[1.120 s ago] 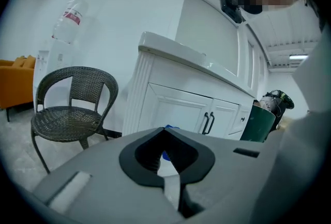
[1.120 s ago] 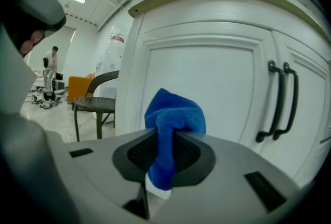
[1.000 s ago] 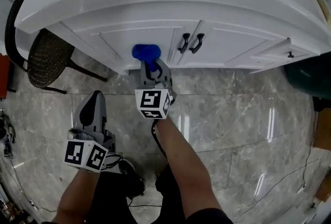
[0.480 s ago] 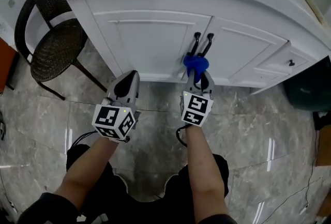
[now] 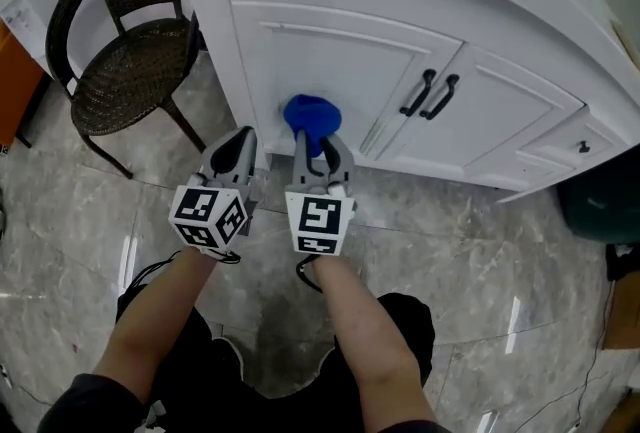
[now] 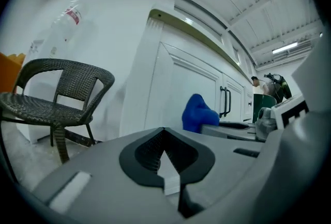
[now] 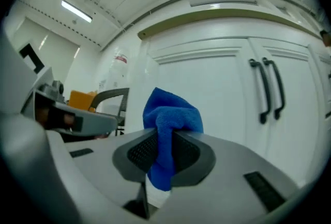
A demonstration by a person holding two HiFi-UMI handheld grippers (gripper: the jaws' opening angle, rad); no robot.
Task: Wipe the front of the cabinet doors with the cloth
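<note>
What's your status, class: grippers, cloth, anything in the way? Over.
Right gripper shut on blue cloth, at left cabinet door. Left gripper shut, empty. Chair aside, nothing blocking.

1. Your right gripper point(image 7: 164, 140) has its jaws clamped on the blue cloth point(image 7: 173, 114).
2. Past the jaws, the cloth's bunched top sits before the white cabinet door point(image 7: 217, 88).
3. Two dark handles point(image 7: 269, 91) stand right of the jaws.

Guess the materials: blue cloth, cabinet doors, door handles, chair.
Cloth: fuzzy pile, soft bunched folds; looks like microfibre.
Cabinet doors: smooth white paint, slight sheen; core can't be told.
Handles: slim black bars, probably matte metal.
Chair: dark open weave, wicker or synthetic rattan.
</note>
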